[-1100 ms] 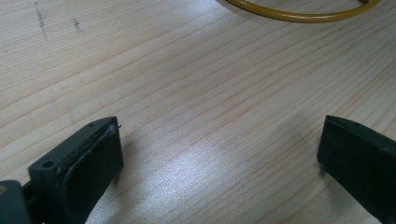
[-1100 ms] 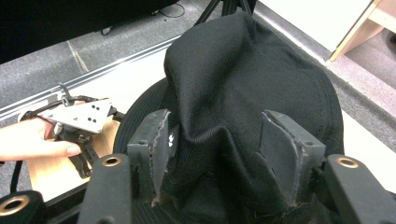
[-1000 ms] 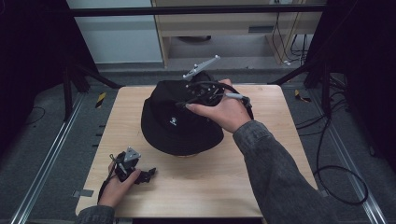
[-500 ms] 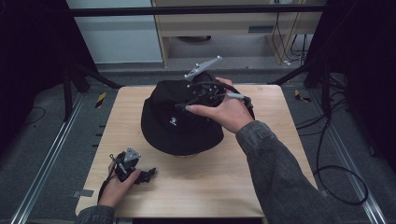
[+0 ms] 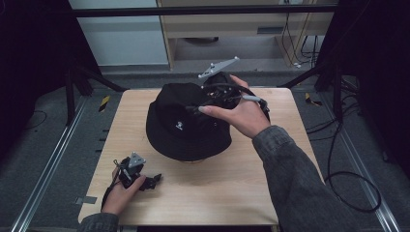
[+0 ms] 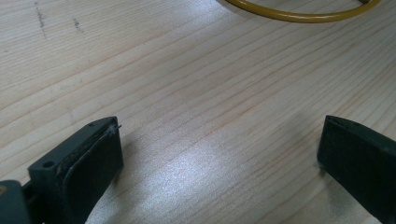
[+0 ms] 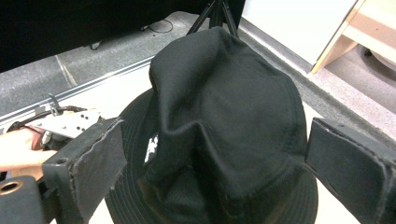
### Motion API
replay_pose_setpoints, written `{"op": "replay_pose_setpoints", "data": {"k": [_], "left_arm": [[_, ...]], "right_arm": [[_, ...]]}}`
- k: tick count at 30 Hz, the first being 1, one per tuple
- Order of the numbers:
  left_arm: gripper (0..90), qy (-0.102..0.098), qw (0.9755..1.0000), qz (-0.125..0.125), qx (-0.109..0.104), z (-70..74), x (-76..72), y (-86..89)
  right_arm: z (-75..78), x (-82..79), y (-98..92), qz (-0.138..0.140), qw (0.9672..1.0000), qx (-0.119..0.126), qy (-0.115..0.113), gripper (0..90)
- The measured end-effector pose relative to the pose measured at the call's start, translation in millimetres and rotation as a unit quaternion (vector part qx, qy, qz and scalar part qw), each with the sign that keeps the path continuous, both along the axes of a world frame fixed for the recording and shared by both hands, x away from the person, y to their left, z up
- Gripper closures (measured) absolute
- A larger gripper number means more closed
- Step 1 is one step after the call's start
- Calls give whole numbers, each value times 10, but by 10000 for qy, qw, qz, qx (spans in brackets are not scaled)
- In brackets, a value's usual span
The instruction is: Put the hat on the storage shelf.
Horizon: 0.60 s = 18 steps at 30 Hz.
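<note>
The right gripper [image 5: 220, 96] is held over the far side of the black cotton bucket hat [image 5: 186, 128]; its jaws have just been opening and now stand wide on either side of the crown [image 7: 224, 107] with nothing pressed between the pads. The left gripper [image 5: 138, 176] is rested low on the pale wooden table [image 5: 217, 193] near its front left corner, its 2 jaws spread wide over bare wood with nothing between them. The hat is set brim down at the middle of the table, its crown dented and creased. The step in hand is judged to be a release, so the right gripper is best lifted straight up, clear of the fabric. No container is seen; a yellow ring [image 6: 299, 14] lies on the table beyond the left jaws.
</note>
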<state>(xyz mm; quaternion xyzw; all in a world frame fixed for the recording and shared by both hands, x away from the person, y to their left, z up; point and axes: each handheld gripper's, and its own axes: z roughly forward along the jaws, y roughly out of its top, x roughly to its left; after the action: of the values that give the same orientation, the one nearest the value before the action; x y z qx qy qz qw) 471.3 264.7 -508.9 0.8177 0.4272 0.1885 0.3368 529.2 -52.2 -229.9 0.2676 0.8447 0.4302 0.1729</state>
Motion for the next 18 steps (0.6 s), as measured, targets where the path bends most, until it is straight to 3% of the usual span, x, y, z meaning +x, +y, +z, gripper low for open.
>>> {"op": "replay_pose_setpoints", "data": {"k": [9,18], "left_arm": [[0,13,10000,-19,15,2,0,2],[0,13,10000,-14,-8,-1,-1,0]], "right_arm": [[53,-59,-170,-24,9999,79,-77,45],[93,-88,-437,-217,9994,229,-141,44]]}}
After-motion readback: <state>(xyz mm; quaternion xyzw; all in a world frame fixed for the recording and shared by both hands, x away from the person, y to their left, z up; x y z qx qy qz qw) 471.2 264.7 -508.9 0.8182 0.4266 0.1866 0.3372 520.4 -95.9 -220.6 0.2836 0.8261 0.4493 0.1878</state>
